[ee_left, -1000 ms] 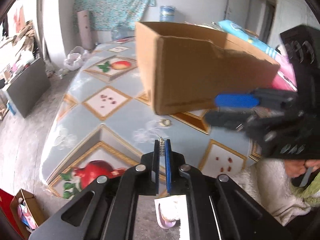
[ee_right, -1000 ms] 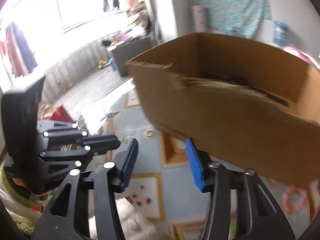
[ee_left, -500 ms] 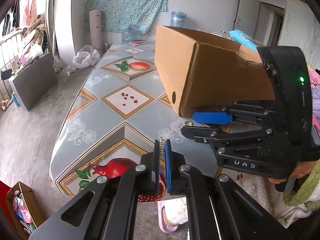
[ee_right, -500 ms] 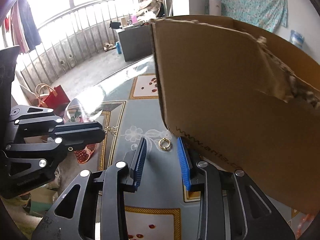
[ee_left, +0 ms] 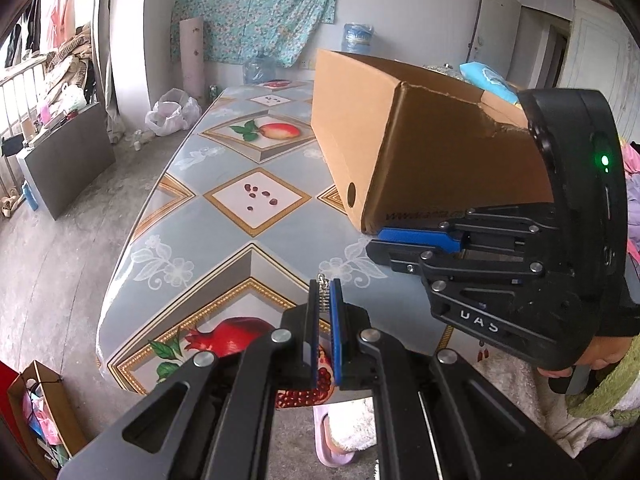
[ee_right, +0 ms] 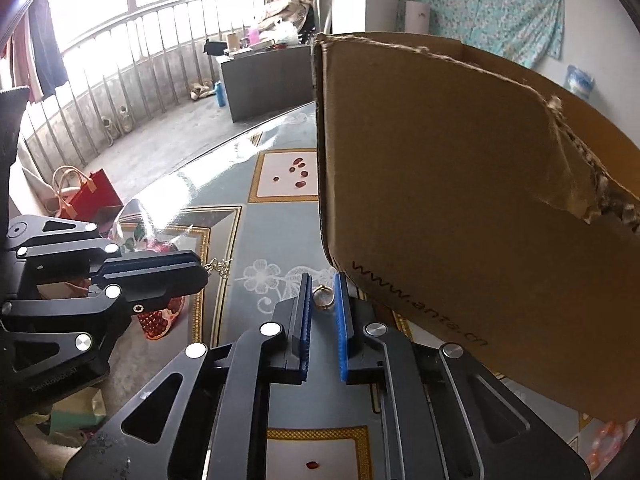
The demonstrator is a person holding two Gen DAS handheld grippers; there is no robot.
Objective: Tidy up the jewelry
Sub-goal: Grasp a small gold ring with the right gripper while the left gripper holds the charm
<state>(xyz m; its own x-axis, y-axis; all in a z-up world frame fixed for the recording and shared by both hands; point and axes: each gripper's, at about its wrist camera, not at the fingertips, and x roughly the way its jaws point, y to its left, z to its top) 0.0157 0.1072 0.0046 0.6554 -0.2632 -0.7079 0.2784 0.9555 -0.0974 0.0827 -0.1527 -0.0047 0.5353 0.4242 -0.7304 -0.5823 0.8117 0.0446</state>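
My left gripper (ee_left: 324, 286) is shut on a thin gold chain (ee_left: 321, 280) whose links stick out past the fingertips; the chain also shows in the right wrist view (ee_right: 218, 267) at the left gripper (ee_right: 202, 270). My right gripper (ee_right: 323, 280) has closed around a gold ring (ee_right: 323, 298) between its blue pads, low over the table next to the cardboard box (ee_right: 460, 200). In the left wrist view the right gripper (ee_left: 374, 242) sits at the box's (ee_left: 408, 140) near corner, and the ring is hidden.
The table (ee_left: 224, 240) has a patterned fruit cloth and its left edge drops to the floor. The tall open box stands at the right of the table. A red bag (ee_right: 92, 196) and a grey cabinet (ee_right: 272, 76) are on the floor beyond.
My right gripper has come down to the table beside the box and narrowed its fingers around the ring. The left gripper has kept its grip on the chain.
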